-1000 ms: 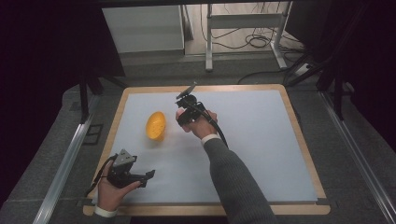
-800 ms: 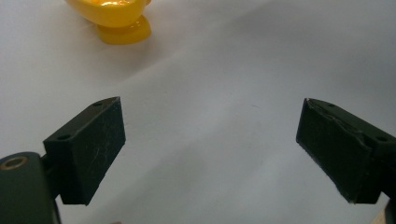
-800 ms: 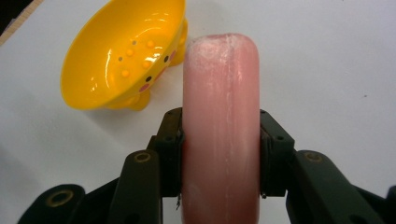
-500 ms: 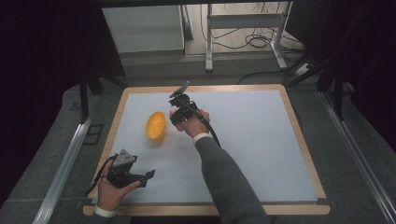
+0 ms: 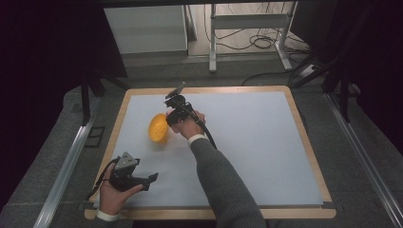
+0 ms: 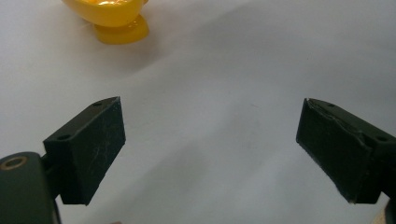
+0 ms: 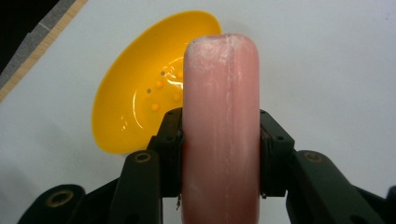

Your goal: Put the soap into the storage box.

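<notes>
In the right gripper view our right claw [image 7: 219,154] is clamped on a pale pink, round-ended cylinder [image 7: 220,126], one black pad pressed against each long side. The cylinder stands up the middle of the frame, its rounded tip reaching over the near rim of a shallow yellow plastic bowl [image 7: 140,98]. That bowl fills the upper left of the frame on the white table [image 7: 327,70], with small bumps and glossy highlights on its inner face. Whether the cylinder touches the bowl we cannot tell.

From the high view we see the right claw [image 5: 172,115] at the upper middle of the frame, just to the right of the yellow bowl [image 5: 158,128], held by the right hand [image 5: 187,123] with a grey sleeve [image 5: 223,185] running down to the bottom edge. The table [image 5: 266,142] has a light wooden border.

Our left claw [image 5: 151,179] lies low at the lower left of the high view, well apart from the bowl, in the left hand [image 5: 114,192]. In the left gripper view the left claw [image 6: 210,149] stands wide with nothing between the pads, bare table beneath, and the bowl's base [image 6: 120,32] at the top left of the frame.
</notes>
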Demonstrator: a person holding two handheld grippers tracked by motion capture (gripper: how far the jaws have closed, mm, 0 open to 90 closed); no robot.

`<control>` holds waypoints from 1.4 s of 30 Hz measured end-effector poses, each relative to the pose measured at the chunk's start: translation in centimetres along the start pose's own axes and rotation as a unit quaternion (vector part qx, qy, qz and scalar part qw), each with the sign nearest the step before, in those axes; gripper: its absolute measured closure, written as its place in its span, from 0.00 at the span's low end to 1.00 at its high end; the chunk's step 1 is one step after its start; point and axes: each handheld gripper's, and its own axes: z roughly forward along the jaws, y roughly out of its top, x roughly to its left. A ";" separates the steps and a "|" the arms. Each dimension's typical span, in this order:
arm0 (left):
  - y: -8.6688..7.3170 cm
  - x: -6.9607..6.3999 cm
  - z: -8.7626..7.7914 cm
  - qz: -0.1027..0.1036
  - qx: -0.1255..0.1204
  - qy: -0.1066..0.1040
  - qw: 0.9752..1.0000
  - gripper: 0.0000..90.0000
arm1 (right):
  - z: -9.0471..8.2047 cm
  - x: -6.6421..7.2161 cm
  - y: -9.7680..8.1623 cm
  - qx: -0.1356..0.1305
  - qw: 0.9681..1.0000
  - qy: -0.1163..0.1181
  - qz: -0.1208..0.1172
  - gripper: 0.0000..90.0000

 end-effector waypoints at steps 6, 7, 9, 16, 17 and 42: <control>0.0 0.0 0.0 0.000 -0.001 0.000 1.000 0.10 | 0.6 0.1 0.2 0.000 1.000 0.001 0.010 0.66; 0.0 0.0 0.0 0.000 0.000 0.000 1.000 0.10 | 0.6 0.1 0.2 -0.001 1.000 0.002 0.013 0.66; 0.0 0.0 0.0 0.000 0.000 0.000 1.000 0.10 | 0.6 0.1 0.3 -0.001 1.000 0.001 0.013 0.66; 0.0 0.0 0.1 0.001 0.000 0.000 1.000 0.10 | 0.7 0.6 0.7 -0.004 1.000 -0.001 0.014 0.66; 0.0 0.0 0.1 0.001 0.000 0.000 1.000 0.10 | 0.7 0.8 0.8 -0.004 1.000 0.001 0.011 0.66; 0.0 0.0 0.1 0.002 -0.001 -0.002 1.000 0.10 | 2.7 3.0 2.4 -0.010 0.999 -0.009 0.052 0.66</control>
